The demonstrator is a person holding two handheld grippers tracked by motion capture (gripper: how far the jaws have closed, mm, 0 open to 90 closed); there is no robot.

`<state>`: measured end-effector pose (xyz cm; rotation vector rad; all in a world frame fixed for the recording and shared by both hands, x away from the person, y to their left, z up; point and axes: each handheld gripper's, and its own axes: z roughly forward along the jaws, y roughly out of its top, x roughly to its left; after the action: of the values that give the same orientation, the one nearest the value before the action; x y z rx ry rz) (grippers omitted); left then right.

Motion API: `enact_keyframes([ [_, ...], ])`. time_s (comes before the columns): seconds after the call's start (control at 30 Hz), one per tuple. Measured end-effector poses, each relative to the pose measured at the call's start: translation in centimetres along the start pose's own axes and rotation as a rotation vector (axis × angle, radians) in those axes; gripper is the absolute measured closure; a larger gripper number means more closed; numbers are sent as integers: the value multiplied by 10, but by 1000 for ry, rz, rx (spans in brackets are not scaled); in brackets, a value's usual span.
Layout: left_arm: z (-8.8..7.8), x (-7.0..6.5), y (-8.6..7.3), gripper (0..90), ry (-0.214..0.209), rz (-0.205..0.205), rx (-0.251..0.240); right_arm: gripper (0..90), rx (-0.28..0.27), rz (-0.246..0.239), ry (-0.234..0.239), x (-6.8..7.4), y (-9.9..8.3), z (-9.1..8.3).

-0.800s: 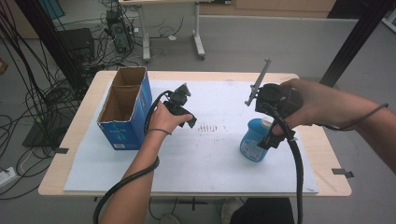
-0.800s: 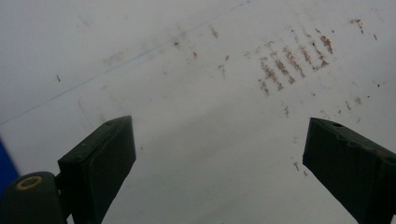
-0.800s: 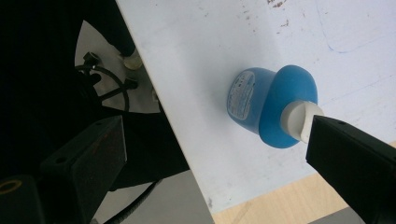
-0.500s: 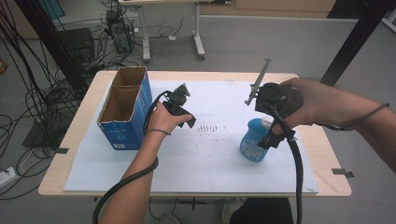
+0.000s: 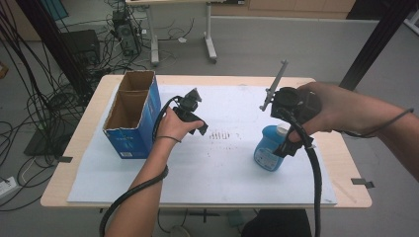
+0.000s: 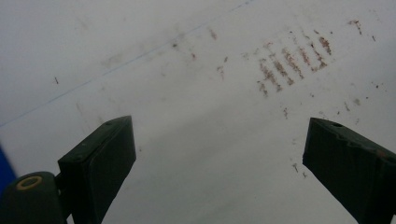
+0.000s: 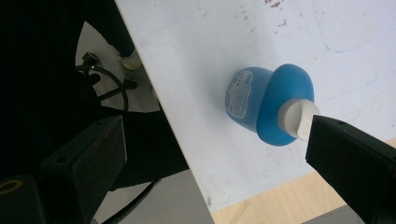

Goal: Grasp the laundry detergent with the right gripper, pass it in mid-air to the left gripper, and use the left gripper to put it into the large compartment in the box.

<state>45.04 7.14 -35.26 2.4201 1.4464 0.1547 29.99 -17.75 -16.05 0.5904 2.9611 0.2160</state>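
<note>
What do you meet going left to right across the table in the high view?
Cardboard box → left gripper → brown smudges on the white sheet → blue bottle, with the right gripper above it.

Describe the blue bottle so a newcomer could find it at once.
Start at the white sheet covering the table. Near its right edge, under the right claw, stands a squat blue bottle. Its white cap and rounded body distinguish it from the blue cardboard box at far left.
</note>
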Motion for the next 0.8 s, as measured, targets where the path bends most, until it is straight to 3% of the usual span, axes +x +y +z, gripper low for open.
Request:
enact_keyframes([
  [0.43,0,0,1,97,-8,-6,6,49,0,7,4,0,-3,-1],
  [0.8,-2,3,2,96,-15,-17,1,49,7,39,-1,-3,-18,1],
])
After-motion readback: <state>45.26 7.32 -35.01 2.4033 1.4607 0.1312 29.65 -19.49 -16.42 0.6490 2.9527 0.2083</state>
